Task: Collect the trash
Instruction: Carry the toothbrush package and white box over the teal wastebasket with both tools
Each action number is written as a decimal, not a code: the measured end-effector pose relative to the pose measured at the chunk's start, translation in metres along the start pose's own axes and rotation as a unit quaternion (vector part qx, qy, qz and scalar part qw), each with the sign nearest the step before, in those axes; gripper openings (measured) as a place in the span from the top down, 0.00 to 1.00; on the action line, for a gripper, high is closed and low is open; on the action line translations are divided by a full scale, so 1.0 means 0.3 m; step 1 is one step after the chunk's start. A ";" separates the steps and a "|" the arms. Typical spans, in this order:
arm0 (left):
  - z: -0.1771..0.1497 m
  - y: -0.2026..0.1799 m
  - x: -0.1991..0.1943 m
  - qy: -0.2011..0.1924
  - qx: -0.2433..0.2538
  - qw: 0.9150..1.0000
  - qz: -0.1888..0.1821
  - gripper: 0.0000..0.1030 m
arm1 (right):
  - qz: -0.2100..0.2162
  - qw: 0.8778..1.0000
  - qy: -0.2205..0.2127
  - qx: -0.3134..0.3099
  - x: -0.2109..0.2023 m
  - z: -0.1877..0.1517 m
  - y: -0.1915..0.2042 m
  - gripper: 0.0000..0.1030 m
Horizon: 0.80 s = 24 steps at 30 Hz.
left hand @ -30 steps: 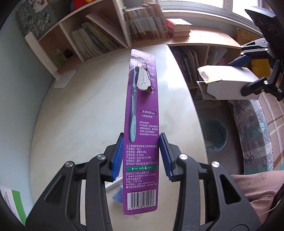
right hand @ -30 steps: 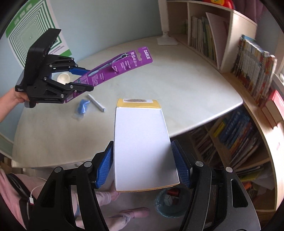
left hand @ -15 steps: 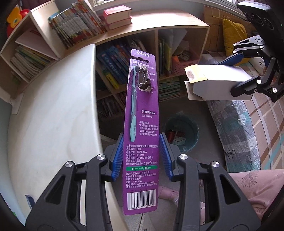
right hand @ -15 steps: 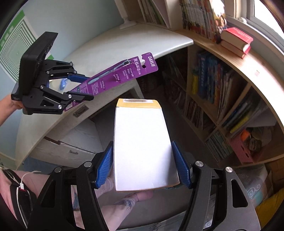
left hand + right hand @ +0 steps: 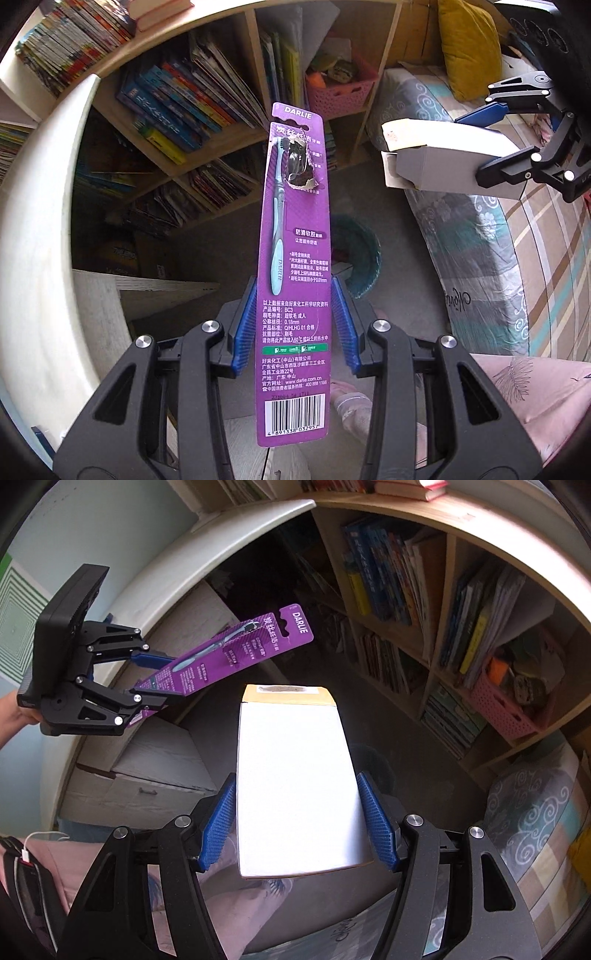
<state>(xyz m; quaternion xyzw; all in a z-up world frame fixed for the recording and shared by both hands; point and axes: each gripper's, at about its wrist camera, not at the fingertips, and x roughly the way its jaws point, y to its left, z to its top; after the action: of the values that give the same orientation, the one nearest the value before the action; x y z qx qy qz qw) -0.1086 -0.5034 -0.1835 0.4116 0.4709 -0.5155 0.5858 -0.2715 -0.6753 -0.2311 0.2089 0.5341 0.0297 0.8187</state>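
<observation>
1. Table (image 5: pixel 33 229) has swung off to the left tool's side since a second ago; the teal bin (image 5: pixel 360 254) now sits just beyond its tips, so the drop looks close.
2. Left tool (image 5: pixel 293 325) stays clamped on the purple toothbrush card (image 5: pixel 293 258).
3. Right tool (image 5: pixel 297 821) grips the white box (image 5: pixel 295 786), its fingers spread wide around it.

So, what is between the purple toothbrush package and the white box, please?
Nothing solid. In the left wrist view the toothbrush package and the white box hang apart in the air; only floor and the green bin below show in the gap.
</observation>
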 end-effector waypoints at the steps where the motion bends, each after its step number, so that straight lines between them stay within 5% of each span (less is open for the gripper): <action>1: 0.001 -0.007 0.019 0.006 0.002 1.000 -0.002 0.65 | 0.000 1.000 0.002 0.008 0.016 -0.012 -0.018 0.37; 24: -0.021 -0.132 0.611 0.133 0.006 0.988 -0.073 0.65 | 0.008 0.988 0.057 0.143 0.535 -0.227 -0.341 0.37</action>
<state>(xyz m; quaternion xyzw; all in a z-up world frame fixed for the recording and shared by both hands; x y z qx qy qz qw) -0.1439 -0.5421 -0.3635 0.4444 0.5707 -0.5004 0.4758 -0.2812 -0.7038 -0.4312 0.3267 0.5766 -0.0285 0.7484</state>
